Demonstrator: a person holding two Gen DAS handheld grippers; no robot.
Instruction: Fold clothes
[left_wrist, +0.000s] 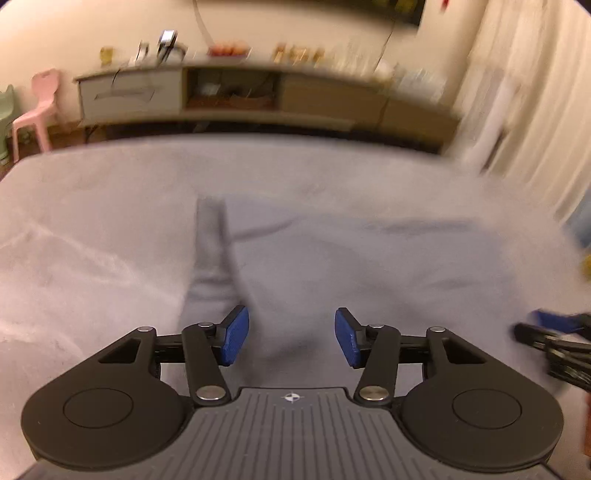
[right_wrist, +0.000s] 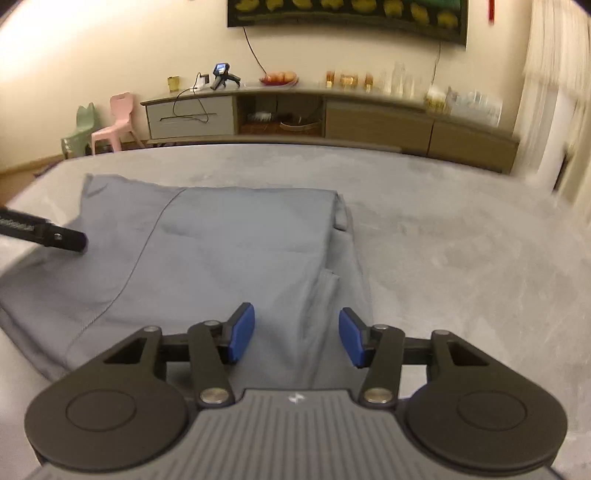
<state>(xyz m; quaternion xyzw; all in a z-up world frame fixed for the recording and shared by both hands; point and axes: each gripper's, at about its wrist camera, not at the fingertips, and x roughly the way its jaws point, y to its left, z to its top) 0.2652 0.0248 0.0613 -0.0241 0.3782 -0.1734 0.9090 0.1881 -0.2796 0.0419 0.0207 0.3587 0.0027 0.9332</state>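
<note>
A blue-grey garment (right_wrist: 221, 251) lies partly folded on the grey surface (right_wrist: 461, 229), with a folded edge at its far side and a sleeve or flap along its right edge. In the blurred left wrist view the same garment (left_wrist: 351, 266) fills the middle. My left gripper (left_wrist: 291, 338) is open and empty, just above the garment's near part. My right gripper (right_wrist: 296, 334) is open and empty over the garment's near right edge. The left gripper also shows in the right wrist view (right_wrist: 55, 236) at the garment's left side. The right gripper shows at the right edge of the left wrist view (left_wrist: 554, 332).
A long low sideboard (right_wrist: 332, 118) with bottles, fruit and small items stands against the far wall. A pink chair (right_wrist: 114, 122) and a green chair (right_wrist: 79, 129) stand at the far left. Curtains (right_wrist: 554, 92) hang at the right. The grey surface extends right of the garment.
</note>
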